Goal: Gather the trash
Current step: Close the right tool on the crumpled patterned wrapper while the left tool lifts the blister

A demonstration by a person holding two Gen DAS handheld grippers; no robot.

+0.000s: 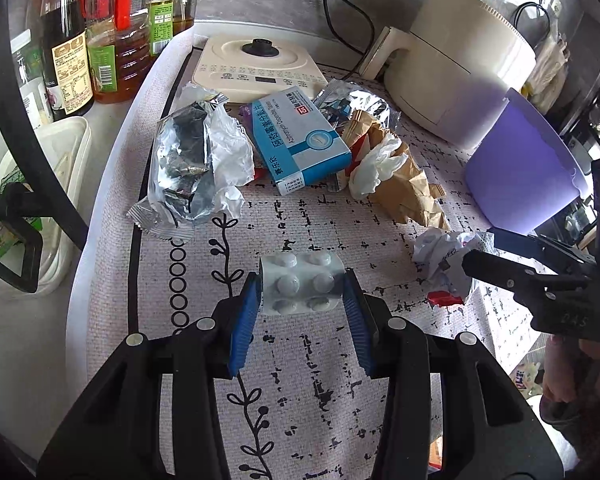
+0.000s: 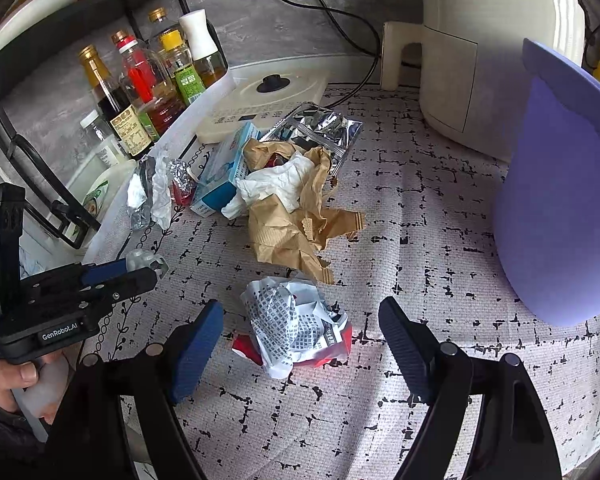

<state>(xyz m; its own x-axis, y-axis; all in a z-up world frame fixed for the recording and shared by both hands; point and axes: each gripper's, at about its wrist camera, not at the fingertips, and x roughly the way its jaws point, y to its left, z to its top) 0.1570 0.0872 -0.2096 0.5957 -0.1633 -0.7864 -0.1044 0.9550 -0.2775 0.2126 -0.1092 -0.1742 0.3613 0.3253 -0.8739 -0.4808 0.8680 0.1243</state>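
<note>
My left gripper (image 1: 302,296) is shut on a silver pill blister pack (image 1: 302,282), its blue pads against both sides, just above the patterned cloth (image 1: 312,368). My right gripper (image 2: 300,334) is open, its fingers either side of a crumpled printed paper with a red wrapper (image 2: 296,326); that wad also shows in the left wrist view (image 1: 446,258). Farther back lie a brown paper bag with white tissue (image 2: 288,204), a blue medicine box (image 1: 300,138) and foil wrappers (image 1: 190,160). A purple bin (image 2: 560,200) stands at the right.
A cream air fryer (image 1: 460,64) and a flat cream cooker (image 1: 256,66) stand at the back with black cables. Oil and sauce bottles (image 1: 100,36) line the left edge beside a black rack (image 2: 40,152) and a white tub (image 1: 40,200).
</note>
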